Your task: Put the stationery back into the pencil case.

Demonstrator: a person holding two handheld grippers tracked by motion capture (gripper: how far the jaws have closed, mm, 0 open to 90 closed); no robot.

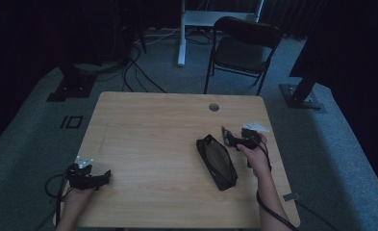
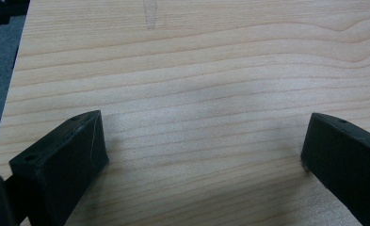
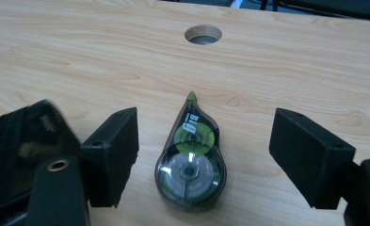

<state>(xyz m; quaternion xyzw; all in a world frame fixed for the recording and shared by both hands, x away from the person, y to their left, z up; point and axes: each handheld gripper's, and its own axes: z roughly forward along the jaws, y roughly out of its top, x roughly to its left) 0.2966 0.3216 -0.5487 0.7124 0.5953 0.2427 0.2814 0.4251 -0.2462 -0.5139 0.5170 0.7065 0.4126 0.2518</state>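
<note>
Right gripper (image 3: 204,150) is wide open w/ correction tape (image 3: 190,157) lying loose btwn its jaws. Risk: closing off-centre squirts the slick, rounded case toward the black pouch (image 3: 25,150) (left gripper (image 2: 201,155) also open, empty).

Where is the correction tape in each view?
High view: correction tape right of centre, just beyond the black pouch, at the right gripper tips.
Right gripper view: low centre, flat on the table between open jaws, untouched.
Left gripper view: bare wood ahead of the left gripper.
Shared landmark: the round table hole, beyond the tape in both.
</note>
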